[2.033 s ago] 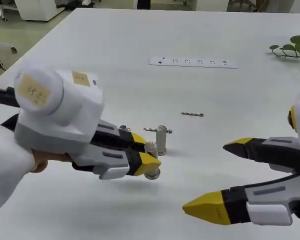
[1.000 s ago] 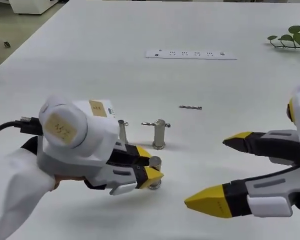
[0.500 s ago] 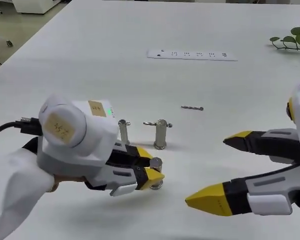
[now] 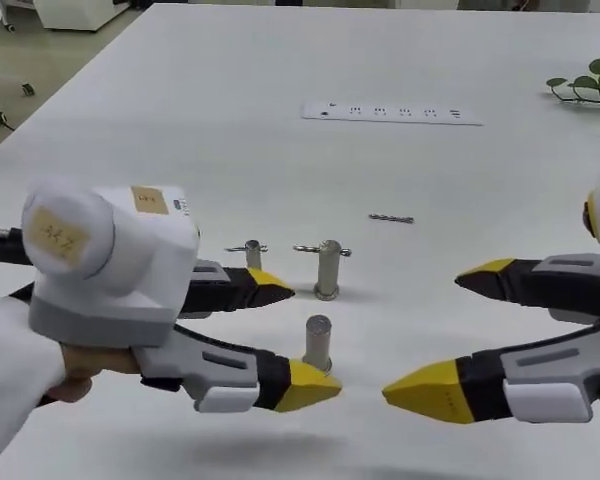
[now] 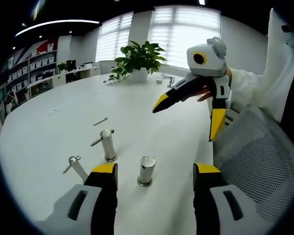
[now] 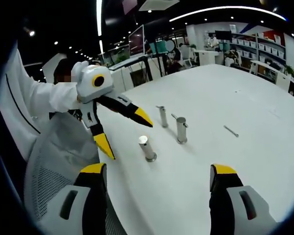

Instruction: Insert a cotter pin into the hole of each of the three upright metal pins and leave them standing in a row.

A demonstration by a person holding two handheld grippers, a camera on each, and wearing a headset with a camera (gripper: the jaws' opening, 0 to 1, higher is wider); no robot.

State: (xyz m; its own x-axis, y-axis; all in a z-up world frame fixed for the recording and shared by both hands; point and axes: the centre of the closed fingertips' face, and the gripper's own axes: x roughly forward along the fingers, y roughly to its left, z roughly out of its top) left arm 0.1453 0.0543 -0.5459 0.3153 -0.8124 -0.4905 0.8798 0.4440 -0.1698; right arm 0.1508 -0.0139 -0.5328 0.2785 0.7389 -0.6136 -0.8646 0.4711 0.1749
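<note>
- Head view, left: the left hand-held gripper is held with jaws apart on either side of the bare pin, not touching it. Its tan stickers cannot be read.
- Centre: the rear-left pin and rear-right pin stand pinned on the desk. Any upright could be toppled by a swung jaw.
- Right: the loose cotter pin lies flat and may slip when pinched. The right hand-held gripper is held open.

My L tool is wide open, jaws spread apart, tips pointing R. My L hand grips it from below, white sleeve at the wrist. R tool is also wide open, tips pointing L, facing the L one.
</note>
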